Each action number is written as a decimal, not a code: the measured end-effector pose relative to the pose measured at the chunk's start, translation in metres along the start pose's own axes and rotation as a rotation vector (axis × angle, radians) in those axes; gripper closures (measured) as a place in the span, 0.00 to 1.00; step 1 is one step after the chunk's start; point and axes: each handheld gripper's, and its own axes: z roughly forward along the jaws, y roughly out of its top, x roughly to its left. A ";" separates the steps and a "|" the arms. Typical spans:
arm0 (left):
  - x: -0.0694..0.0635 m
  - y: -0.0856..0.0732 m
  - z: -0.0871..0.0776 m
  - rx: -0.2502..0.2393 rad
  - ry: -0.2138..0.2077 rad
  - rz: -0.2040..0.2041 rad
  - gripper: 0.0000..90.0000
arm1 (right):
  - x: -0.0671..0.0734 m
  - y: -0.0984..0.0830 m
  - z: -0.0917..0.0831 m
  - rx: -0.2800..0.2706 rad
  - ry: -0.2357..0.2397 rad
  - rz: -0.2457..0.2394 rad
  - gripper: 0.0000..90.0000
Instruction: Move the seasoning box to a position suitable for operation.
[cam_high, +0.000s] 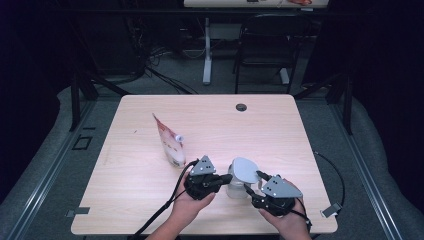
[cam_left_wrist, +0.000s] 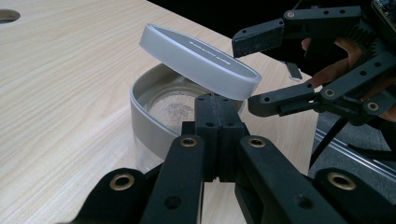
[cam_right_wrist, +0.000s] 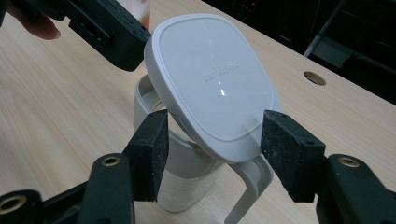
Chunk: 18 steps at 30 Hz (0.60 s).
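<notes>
Grey lid (cam_right_wrist: 212, 79), embossed wording unreadable

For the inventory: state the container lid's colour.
The lid is plain pale grey-white, clearest in the right gripper view.

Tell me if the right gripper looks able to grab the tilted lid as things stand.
Probably yes: the right gripper stands open with the lid edge between its pads, nothing blocking. The left gripper pinches the jug rim.

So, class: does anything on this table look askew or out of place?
Yes. The white lid sits tilted on the clear jug rather than flat, lifted between the right gripper jaws. The pouch stands leaning.
</notes>
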 end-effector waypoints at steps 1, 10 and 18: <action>0.000 0.000 0.000 0.001 0.000 0.001 1.00 | 0.000 0.000 0.000 0.004 -0.004 -0.006 0.47; 0.000 -0.001 -0.003 0.004 0.007 0.008 1.00 | -0.001 -0.001 0.000 -0.002 -0.004 0.008 0.49; 0.006 -0.006 -0.014 0.003 0.024 -0.007 1.00 | -0.003 -0.002 -0.002 -0.009 0.003 0.031 0.52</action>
